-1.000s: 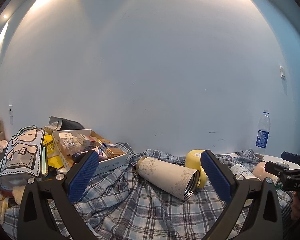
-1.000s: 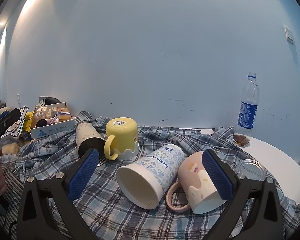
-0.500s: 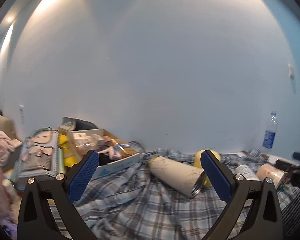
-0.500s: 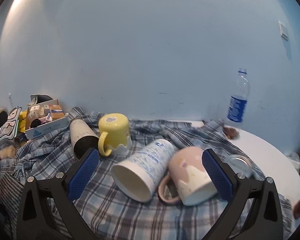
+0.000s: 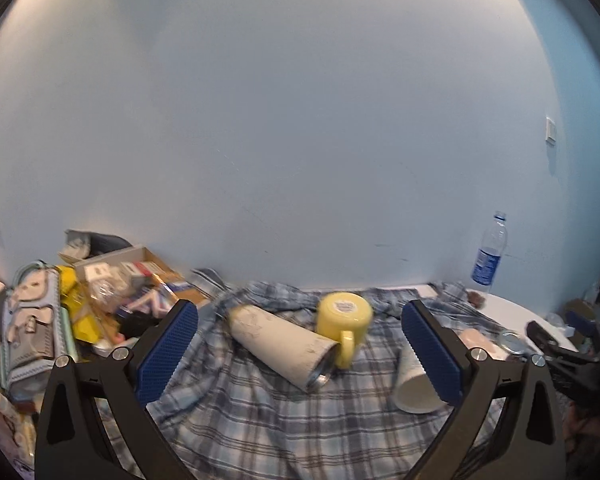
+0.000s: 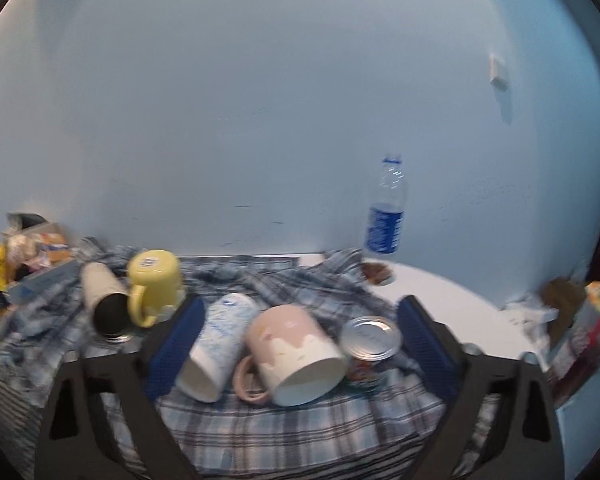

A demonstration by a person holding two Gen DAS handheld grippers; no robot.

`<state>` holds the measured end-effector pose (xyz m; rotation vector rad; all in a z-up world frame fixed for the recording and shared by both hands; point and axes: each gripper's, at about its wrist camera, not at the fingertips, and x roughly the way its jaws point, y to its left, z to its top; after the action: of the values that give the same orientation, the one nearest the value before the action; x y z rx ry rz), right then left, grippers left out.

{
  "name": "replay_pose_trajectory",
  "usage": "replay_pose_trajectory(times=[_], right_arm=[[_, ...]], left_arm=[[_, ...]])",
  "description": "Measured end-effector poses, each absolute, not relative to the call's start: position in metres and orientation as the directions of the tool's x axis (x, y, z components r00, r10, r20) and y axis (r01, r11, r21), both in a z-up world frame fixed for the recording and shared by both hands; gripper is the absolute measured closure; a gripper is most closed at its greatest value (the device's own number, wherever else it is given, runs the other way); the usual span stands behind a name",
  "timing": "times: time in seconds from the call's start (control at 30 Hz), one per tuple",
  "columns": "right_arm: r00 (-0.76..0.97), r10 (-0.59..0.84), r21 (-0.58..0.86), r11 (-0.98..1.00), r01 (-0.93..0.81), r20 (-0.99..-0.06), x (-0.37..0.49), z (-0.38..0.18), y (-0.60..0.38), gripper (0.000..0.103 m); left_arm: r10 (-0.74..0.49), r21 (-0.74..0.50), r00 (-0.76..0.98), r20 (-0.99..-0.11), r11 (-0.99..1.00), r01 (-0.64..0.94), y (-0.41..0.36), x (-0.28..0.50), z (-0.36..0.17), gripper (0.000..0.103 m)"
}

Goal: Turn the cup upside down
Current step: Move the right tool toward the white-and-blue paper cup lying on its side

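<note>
Right gripper (image 6: 298,344) has swung right and closer over the last second: the pink mug (image 6: 296,354), on its side with the mouth toward the camera, now sits centred between its wide-open, empty jaws, where before the white-blue cup (image 6: 216,344) held the middle; that cup now lies against the left jaw, and a tin can (image 6: 370,344) stands just inside the right jaw. So the pink mug looks like the target, grasp not yet made. Left gripper (image 5: 300,356) has backed off and risen, jaws wide open and empty; the beige tumbler (image 5: 284,346) lies between them, with the yellow mug (image 5: 344,316), already upside down, touching it. Everything rests on the plaid cloth (image 6: 292,428) over the worktop (image 6: 452,296). Frames blurred.
</note>
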<state>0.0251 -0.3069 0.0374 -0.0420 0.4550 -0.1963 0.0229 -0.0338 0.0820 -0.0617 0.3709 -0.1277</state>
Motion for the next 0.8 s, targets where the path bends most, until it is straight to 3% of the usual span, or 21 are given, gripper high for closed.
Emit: replay_pose_trajectory(times=[0.07, 0.23, 0.37, 0.43, 0.57, 0.8], right_arm=[[0.863, -0.212, -0.104, 0.977, 0.185, -0.459, 0.035, 0.033, -0.305, 0.033], [0.831, -0.096, 0.010, 0.993, 0.121, -0.548, 0.058, 0.020, -0.319, 0.062], [0.818, -0.078, 0.059, 0.989, 0.135, -0.569, 0.071, 0.012, -0.326, 0.062], [0.825, -0.070, 0.067, 0.989, 0.130, -0.561, 0.070, 0.006, -0.329, 0.062], [0.813, -0.076, 0.049, 0.991, 0.127, -0.577, 0.072, -0.003, -0.330, 0.062], [0.825, -0.143, 0.004, 0.985, 0.174, -0.546, 0.065, -0.007, -0.338, 0.060]], left_arm=[[-0.153, -0.086, 0.909, -0.388, 0.988, 0.130, -0.046, 0.031, 0.080, 0.000], [-0.157, -0.073, 0.895, -0.417, 0.988, 0.139, -0.068, 0.047, 0.071, 0.000], [-0.142, -0.022, 0.886, -0.442, 0.989, 0.148, -0.073, 0.062, 0.070, 0.000], [-0.199, -0.056, 0.848, -0.491, 0.979, 0.197, -0.080, 0.074, 0.065, 0.000], [-0.255, -0.077, 0.765, -0.591, 0.962, 0.262, -0.111, 0.100, 0.045, 0.014], [-0.300, -0.048, 0.663, -0.686, 0.928, 0.370, -0.166, 0.129, 0.015, 0.014]])
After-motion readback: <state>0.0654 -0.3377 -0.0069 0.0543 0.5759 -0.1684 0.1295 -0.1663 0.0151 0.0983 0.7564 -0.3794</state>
